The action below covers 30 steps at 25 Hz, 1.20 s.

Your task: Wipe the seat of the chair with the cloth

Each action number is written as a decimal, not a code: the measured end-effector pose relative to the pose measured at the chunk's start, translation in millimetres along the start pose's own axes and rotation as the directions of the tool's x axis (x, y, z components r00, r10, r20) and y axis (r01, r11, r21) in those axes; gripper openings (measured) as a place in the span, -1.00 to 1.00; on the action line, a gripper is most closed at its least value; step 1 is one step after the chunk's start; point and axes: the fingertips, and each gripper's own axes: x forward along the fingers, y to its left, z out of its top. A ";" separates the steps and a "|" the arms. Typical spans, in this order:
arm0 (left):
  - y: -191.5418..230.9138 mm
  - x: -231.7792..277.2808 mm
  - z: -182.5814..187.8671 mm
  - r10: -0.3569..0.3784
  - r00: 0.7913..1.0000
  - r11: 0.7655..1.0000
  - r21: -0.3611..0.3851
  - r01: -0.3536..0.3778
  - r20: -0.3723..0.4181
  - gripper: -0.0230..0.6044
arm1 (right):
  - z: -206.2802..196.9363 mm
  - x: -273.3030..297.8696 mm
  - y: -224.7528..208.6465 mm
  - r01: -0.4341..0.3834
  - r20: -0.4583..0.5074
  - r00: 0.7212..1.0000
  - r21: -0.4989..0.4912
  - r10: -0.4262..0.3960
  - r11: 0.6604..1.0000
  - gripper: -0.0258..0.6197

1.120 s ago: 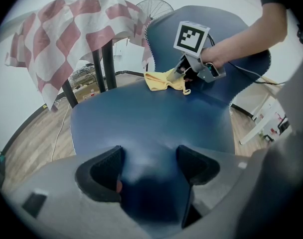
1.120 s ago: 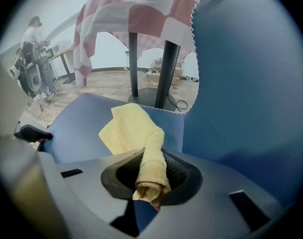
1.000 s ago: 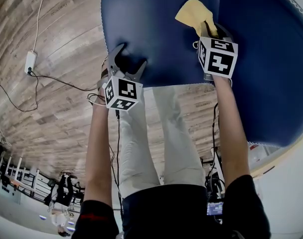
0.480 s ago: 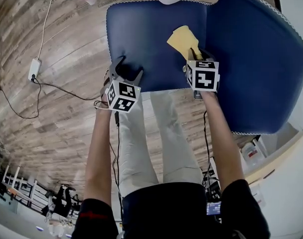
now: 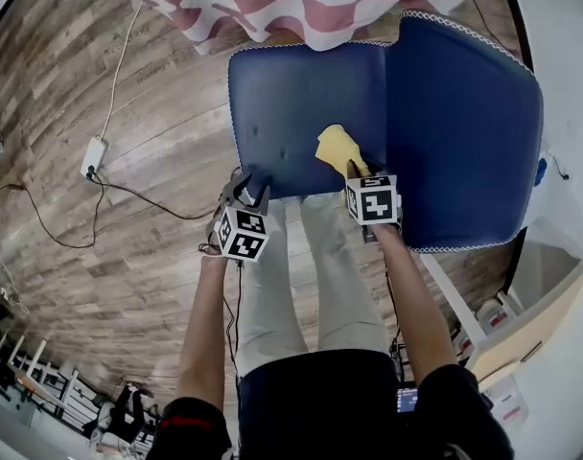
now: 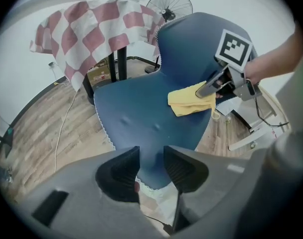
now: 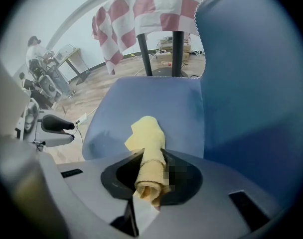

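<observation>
The blue chair seat [image 5: 291,103] lies in front of me, its backrest [image 5: 464,103] to the right. My right gripper [image 5: 355,171] is shut on a yellow cloth [image 5: 336,148], which rests on the seat near its front edge. In the right gripper view the rolled cloth [image 7: 149,156] runs between the jaws and out onto the seat [image 7: 151,103]. My left gripper [image 5: 249,193] hovers at the seat's front left corner. Its jaws are closing with nothing between them; the seat edge [image 6: 149,176] shows through the gap. The left gripper view also shows the cloth [image 6: 190,99] and the right gripper [image 6: 209,89].
A table with a red-and-white checked cloth [image 5: 301,8] stands just beyond the chair. A power strip [image 5: 93,153] and cables lie on the wooden floor to the left. White furniture [image 5: 560,257] stands to the right. A fan [image 6: 169,4] stands behind the chair.
Both grippers have drawn back toward the seat's front edge, and the cloth came along with the right one. The left jaws have narrowed. More of the chair and the table now show.
</observation>
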 end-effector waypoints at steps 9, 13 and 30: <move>-19.1 -82.7 41.8 0.047 0.996 0.997 0.055 -0.052 0.078 -0.83 | 36.0 -89.8 19.1 -0.058 0.109 0.992 0.010 0.057 0.998 -0.73; -29.9 -123.7 80.2 -0.023 0.992 1.000 0.004 0.023 0.125 -0.86 | 85.7 -147.6 22.6 -0.105 0.232 0.968 0.046 0.092 0.993 -0.73; -14.3 -385.1 265.0 0.084 0.819 0.996 -0.068 -0.055 0.567 -0.87 | 240.2 -408.3 70.4 -0.023 0.639 0.754 -0.209 0.154 0.978 -0.73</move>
